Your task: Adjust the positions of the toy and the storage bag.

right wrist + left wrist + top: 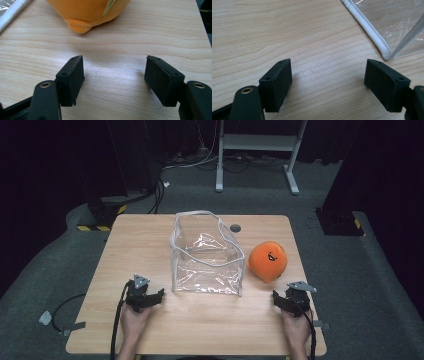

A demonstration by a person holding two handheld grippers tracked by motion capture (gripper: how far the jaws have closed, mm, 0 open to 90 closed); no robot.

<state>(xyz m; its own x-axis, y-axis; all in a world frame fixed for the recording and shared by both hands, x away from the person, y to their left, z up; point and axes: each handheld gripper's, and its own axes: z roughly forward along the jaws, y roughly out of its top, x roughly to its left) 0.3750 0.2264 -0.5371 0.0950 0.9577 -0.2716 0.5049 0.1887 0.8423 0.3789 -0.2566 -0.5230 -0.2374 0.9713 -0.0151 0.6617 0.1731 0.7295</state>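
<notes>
A clear plastic bag (206,255) with white piping stands open in the middle of the wooden table (150,235). To its right lies an orange plush toy (268,261) with a small face. My left gripper (148,298) rests near the table's front left, short of the bag's near left corner (384,51); its jaws stand open over bare wood. My right gripper (287,301) sits at the front right, just short of the plush toy (87,12), also open with nothing between its jaws.
A round grommet (235,228) sits in the table's far side behind the bag. Beyond the table stand a white desk frame (257,150) and cables on grey carpet. Black-and-yellow bases flank the table's far corners.
</notes>
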